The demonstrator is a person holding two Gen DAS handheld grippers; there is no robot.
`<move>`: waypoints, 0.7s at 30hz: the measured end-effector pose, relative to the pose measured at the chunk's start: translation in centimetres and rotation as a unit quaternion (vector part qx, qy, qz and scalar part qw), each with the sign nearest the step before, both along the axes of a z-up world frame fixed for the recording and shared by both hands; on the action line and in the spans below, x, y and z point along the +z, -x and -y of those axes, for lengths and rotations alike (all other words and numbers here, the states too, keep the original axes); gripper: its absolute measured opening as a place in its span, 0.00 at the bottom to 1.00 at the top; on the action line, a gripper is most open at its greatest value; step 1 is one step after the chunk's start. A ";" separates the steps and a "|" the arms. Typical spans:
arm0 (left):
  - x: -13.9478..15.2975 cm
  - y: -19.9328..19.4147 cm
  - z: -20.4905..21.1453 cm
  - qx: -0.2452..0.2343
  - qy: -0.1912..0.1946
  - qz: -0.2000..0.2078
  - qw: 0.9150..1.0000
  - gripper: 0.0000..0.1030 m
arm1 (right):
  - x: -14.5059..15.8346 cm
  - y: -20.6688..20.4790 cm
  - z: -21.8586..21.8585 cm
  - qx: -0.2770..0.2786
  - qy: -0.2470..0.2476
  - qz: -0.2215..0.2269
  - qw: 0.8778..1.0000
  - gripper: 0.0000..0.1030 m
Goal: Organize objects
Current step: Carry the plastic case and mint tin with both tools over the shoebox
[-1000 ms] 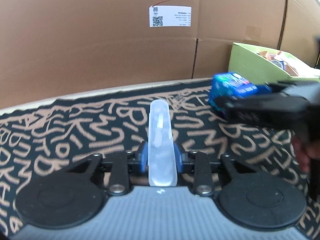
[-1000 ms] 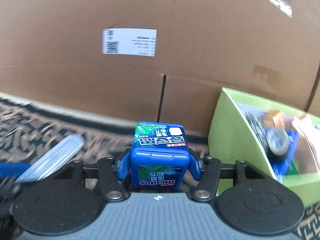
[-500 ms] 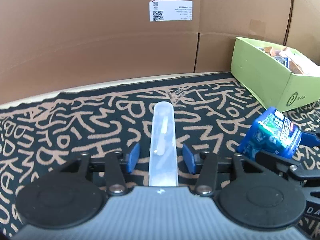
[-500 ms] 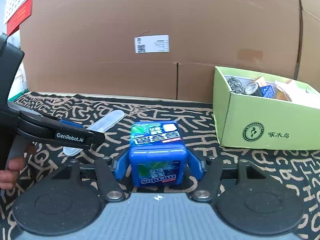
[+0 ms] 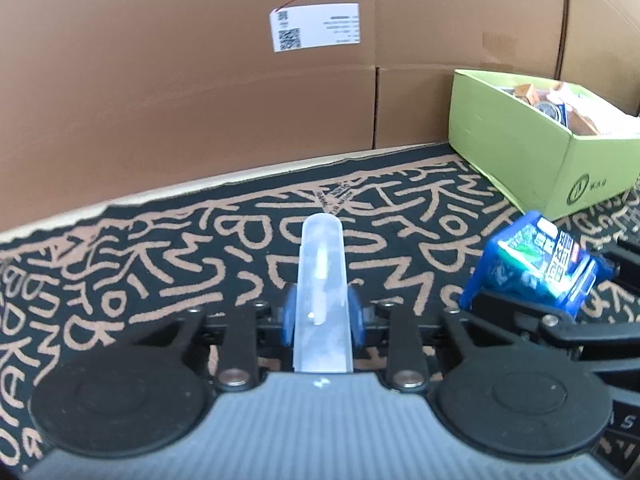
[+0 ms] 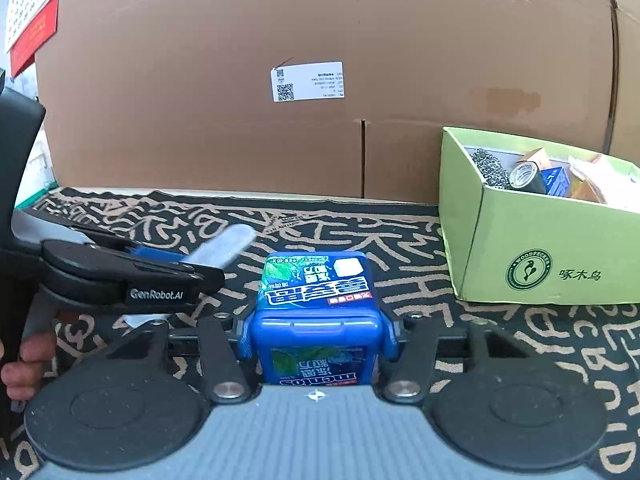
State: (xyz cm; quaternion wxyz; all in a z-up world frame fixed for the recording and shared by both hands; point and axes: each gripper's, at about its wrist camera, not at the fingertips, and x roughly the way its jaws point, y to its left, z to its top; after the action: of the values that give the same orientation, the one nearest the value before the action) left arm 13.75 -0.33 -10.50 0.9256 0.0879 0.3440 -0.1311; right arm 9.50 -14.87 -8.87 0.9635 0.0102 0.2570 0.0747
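My left gripper is shut on a clear plastic tube case, which points forward over the patterned mat. The tube case also shows at the left of the right wrist view, held by the left gripper. My right gripper is shut on a blue Mentos box. The box also shows at the right of the left wrist view. A green cardboard box with several items inside stands on the mat to the right.
A tall brown cardboard wall with a white label closes off the back of the mat. The green box also shows at the far right in the left wrist view. A red and white calendar hangs at the upper left.
The left jaws were open around the tube case half a second ago and have now shut on it. The right gripper with the Mentos box has pulled back from the green box.
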 end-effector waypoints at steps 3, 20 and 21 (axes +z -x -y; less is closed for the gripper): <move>0.4 0.7 0.0 0.002 0.017 -0.006 1.000 0.26 | 0.1 0.4 0.2 0.000 -0.008 0.008 1.000 0.58; 11.3 3.2 8.1 -0.098 0.112 0.075 0.986 0.26 | 6.4 4.1 8.7 -0.083 -0.040 0.126 0.988 0.58; 11.6 3.2 9.0 -0.104 0.112 0.080 0.985 0.26 | 6.8 4.1 9.5 -0.094 -0.038 0.132 0.986 0.58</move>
State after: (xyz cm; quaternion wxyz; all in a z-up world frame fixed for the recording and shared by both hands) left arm 10.54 -9.30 1.12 0.9354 0.0294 0.2410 -0.2572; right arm 5.39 -24.38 -2.09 0.9906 0.0613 0.1223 -0.0061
